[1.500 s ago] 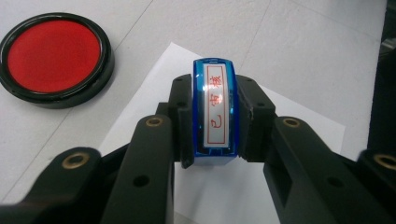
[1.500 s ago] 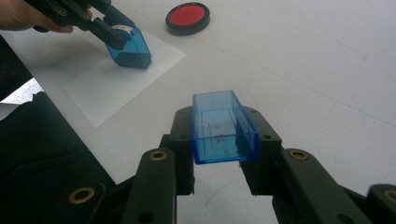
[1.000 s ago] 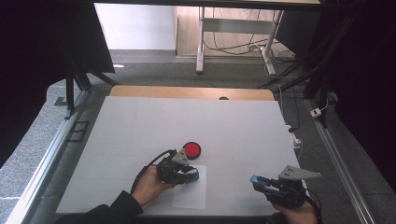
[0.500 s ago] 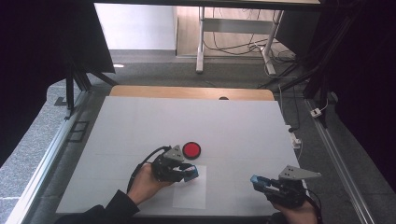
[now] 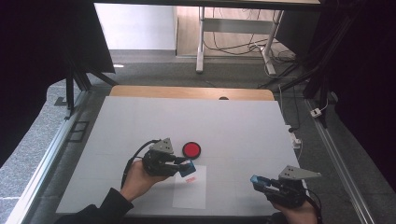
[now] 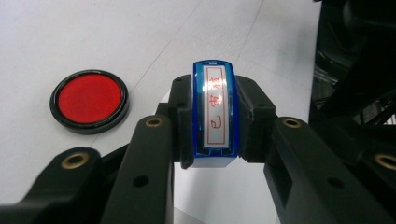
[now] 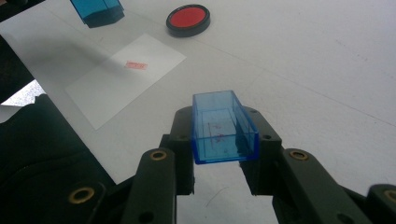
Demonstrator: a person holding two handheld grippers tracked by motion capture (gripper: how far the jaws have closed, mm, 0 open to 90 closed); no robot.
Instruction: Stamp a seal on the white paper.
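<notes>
A: Holding firm on both sides. Left gripper (image 5: 187, 167) has its fingers (image 6: 180, 121) pinching the blue stamp (image 6: 215, 116), lettered face turned up to its camera, above the paper's (image 5: 191, 189) upper edge on the counter (image 5: 243, 126).

B: Any mark on the sheet?

A: Yes, one small red imprint (image 7: 136, 66) shows on the paper, just under the stamp.

B: And the right side?

A: Right gripper (image 7: 224, 140) has its fingers (image 7: 184, 135) clamped on the clear blue cap (image 7: 223, 126), open end forward, near the counter's front right, well apart from the stamp.

B: Ink pad?

A: Red pad (image 5: 191, 150) sits uncovered just beyond the paper.

B: Step in hand?

A: My judgement: stamping done, stamp lifted clear. Next move calls for bringing cap and stamp together, mouth lined square to the stamp's face, then pressing home without smearing ink.
</notes>
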